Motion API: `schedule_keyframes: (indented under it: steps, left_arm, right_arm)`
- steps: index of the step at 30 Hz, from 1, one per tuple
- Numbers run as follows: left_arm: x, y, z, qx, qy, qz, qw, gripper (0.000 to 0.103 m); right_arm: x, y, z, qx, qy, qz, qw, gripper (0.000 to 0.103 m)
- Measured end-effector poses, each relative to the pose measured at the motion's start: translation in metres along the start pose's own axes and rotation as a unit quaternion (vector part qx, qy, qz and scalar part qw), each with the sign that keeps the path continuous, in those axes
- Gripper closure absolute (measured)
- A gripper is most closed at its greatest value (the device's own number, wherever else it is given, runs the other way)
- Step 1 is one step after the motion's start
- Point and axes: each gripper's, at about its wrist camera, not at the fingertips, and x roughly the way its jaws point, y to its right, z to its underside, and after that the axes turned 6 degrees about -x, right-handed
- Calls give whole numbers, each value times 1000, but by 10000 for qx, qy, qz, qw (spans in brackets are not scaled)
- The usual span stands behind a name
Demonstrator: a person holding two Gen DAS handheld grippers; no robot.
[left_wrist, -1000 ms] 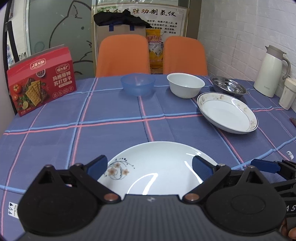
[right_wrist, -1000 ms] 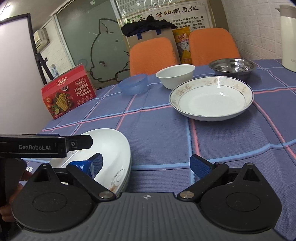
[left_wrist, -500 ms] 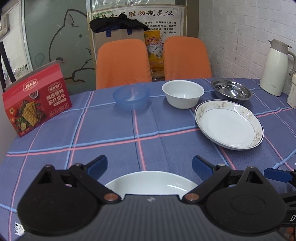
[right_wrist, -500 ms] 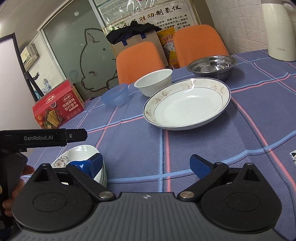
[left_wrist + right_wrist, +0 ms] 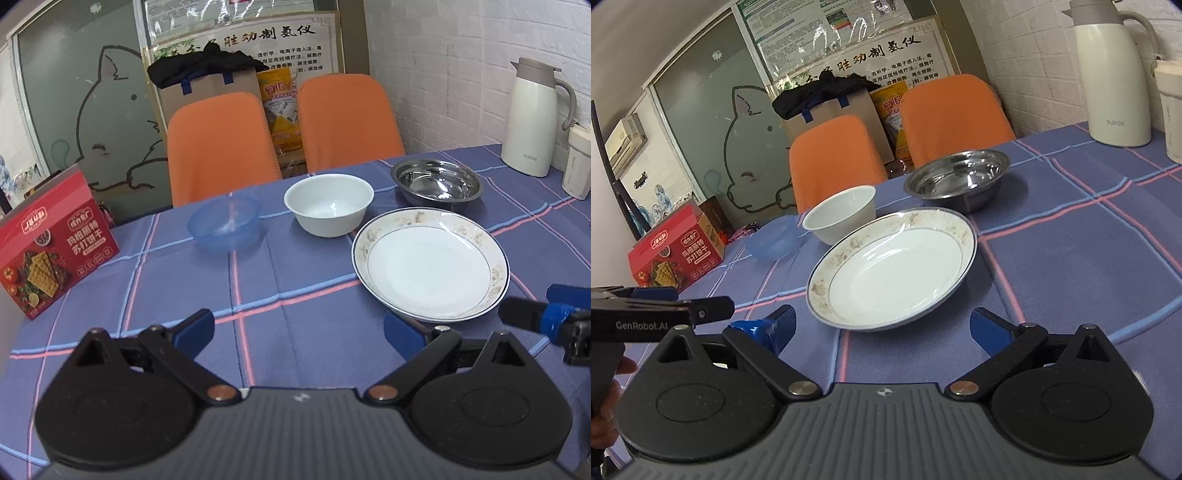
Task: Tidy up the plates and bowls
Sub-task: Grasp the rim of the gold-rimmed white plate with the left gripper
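Both tongs, left tongs point(image 5: 297, 326) and right tongs point(image 5: 882, 325), stood apart, empty. Gold-rimmed white ceramic plate point(image 5: 892, 271) at 12 o'clock: likely rigid, glossy-slick, breakable; pinch near rim.

A polished metal bowl point(image 5: 437, 183) mirrors the room beside a glossy glazed white bowl point(image 5: 328, 204) and gold-trimmed plate point(image 5: 430, 263); the blue bowl point(image 5: 223, 228) is translucent plastic, all on a matt woven checked tablecloth point(image 5: 303, 325), near a printed cardboard cracker box point(image 5: 51, 243)
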Motion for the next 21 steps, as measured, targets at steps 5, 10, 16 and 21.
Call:
schedule_keyframes:
  steps: [5,10,16,21]
  left_arm:
    - [6,5,-4,87,-37,-36,9999,6]
    - [15,7,-9,178,-85,-109,9997,6]
    - [41,11,-23,150,-376,278,9988,6]
    - [85,17,-40,-172,-895,906,9917,6]
  right_arm:
    - [27,15,-24,-348,-59,339,9988,14]
    - [54,28,-34,-451,-275,423,9977,14]
    - [67,32,-34,-597,-427,385,9966,14]
    - [80,35,-32,-579,-606,318,9960,14]
